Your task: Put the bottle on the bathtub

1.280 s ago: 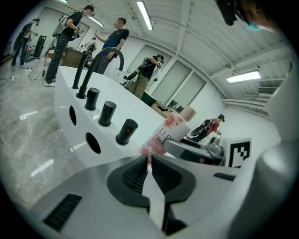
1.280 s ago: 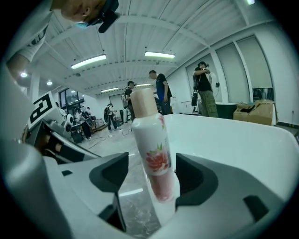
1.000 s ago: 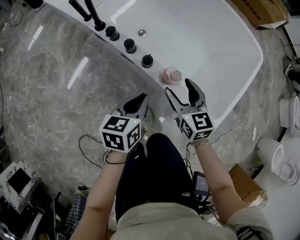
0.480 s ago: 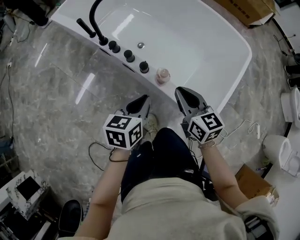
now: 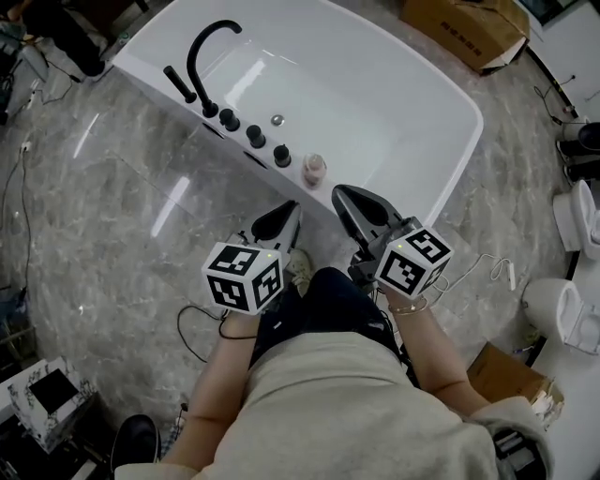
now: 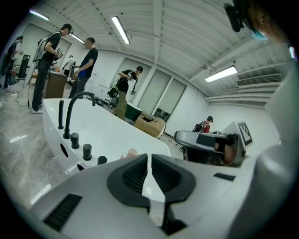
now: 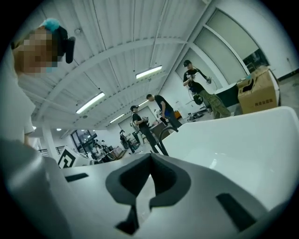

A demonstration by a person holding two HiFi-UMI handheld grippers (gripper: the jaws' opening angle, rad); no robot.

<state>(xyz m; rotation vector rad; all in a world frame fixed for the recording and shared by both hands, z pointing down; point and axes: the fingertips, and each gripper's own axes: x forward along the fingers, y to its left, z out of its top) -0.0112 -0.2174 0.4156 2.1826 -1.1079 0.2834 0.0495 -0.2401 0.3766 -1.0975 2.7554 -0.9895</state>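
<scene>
A small pink bottle [image 5: 313, 169] stands upright on the near rim of the white bathtub [image 5: 394, 94], just right of the black knobs. My right gripper [image 5: 349, 199] hangs a little short of it, toward me, shut with nothing in it. Left of that, my left gripper [image 5: 277, 220] is held over the grey floor, also shut and empty. In the left gripper view the bottle's top [image 6: 130, 152] peeks above the closed jaws of the left gripper [image 6: 149, 161], with the right gripper's body to the right. The right gripper view shows the right gripper [image 7: 150, 158] with tips together against the tub wall.
A black faucet [image 5: 202, 56] and three black knobs [image 5: 255, 136] line the tub rim. A cardboard box [image 5: 464, 28] lies beyond the tub, another [image 5: 502, 370] at lower right. White toilets [image 5: 562, 314] stand at right. Cables [image 5: 202, 328] trail on the marble floor. People stand in the background.
The right gripper went from open beside the bottle to shut and pulled back from it. Both grippers and the head view have moved away from the tub; the bottle stays on the rim.
</scene>
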